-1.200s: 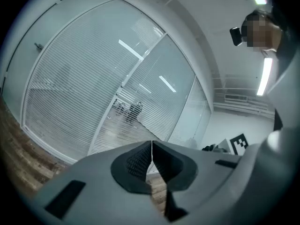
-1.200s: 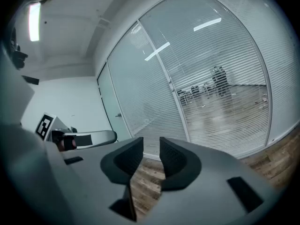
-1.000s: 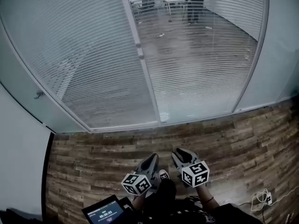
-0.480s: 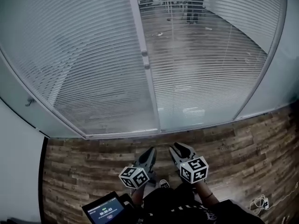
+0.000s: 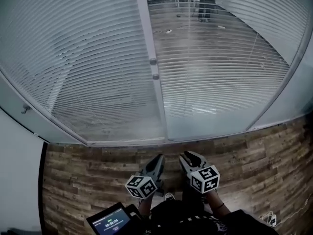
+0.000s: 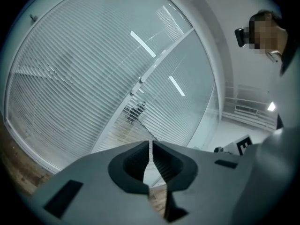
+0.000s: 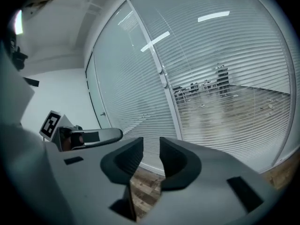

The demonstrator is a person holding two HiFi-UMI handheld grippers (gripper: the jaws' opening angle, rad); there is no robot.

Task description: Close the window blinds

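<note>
A glass wall carries two panels of white slatted blinds. The left blinds [image 5: 83, 58] look nearly opaque. Through the right blinds [image 5: 215, 67] I can see a room with desks. Two small knobs [image 5: 154, 68] sit on the mullion [image 5: 159, 106] between the panels. They also show as knobs [image 6: 136, 89] in the left gripper view and knobs [image 7: 162, 75] in the right gripper view. My left gripper [image 5: 157, 161] [image 6: 151, 145] is shut and empty, low over the floor. My right gripper [image 5: 190, 157] [image 7: 151, 145] beside it stands slightly open, holding nothing. Both point at the glass, well short of it.
Wood-plank floor [image 5: 98, 170] runs up to the sill of the glass wall. A white wall [image 5: 17, 180] stands at the left, with a door handle [image 5: 23, 109] near it. A small screen device [image 5: 110, 222] hangs at the bottom left. A white cable [image 5: 269, 219] lies on the floor at the bottom right.
The glass wall and its knobs have drawn nearer and shifted down in the head view. Both grippers stay low in front of me, side by side, hardly moved.
</note>
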